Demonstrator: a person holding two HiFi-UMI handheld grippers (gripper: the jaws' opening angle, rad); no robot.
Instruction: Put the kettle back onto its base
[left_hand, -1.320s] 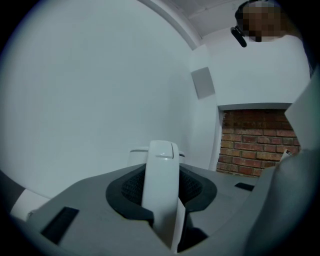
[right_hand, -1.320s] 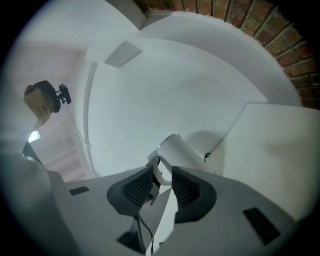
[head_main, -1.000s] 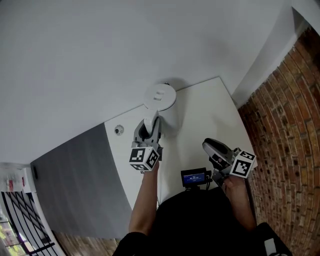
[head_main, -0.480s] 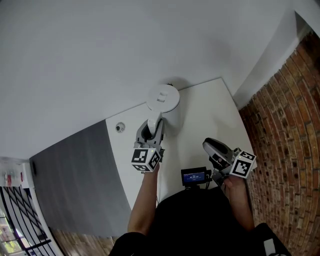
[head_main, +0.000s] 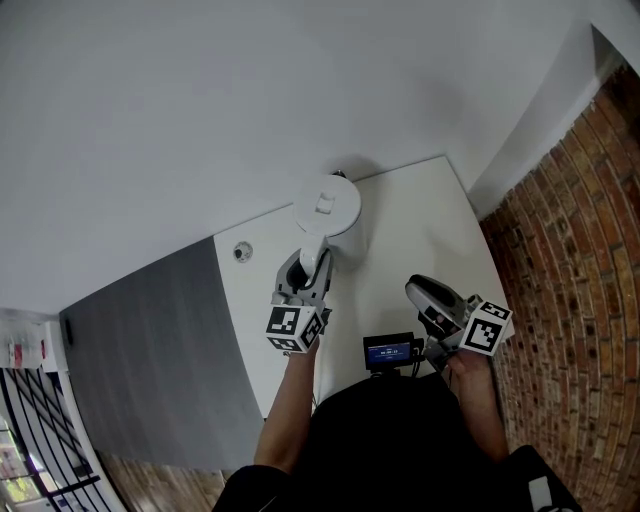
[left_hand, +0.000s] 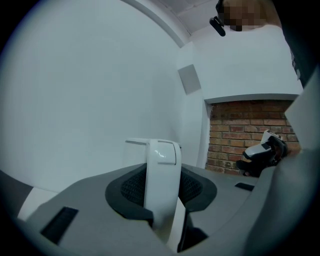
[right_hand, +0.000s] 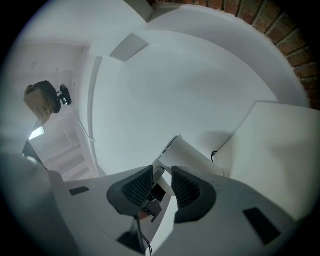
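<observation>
left gripper (head_main: 306, 268) clamps the handle of the lidded white plastic kettle (head_main: 328, 206) above the white table (head_main: 420, 225); right gripper (head_main: 424, 294) jaws slightly apart, empty.

Kettle near the table's far edge, grippers lower in the frame

In the head view the table (head_main: 420, 230) ran from the centre toward the right, with the brick wall (head_main: 570, 260) along its right side. The kettle (head_main: 328, 205) was just above centre, near the table's far edge. Its handle (head_main: 316, 245) pointed down-frame, between the jaws of the left gripper (head_main: 310, 264). A small round fitting (head_main: 241, 252) lay to its left. The right gripper (head_main: 420, 293) was at lower right, well apart from the kettle, with a small screen (head_main: 390, 352) just left of it at the near edge.
</observation>
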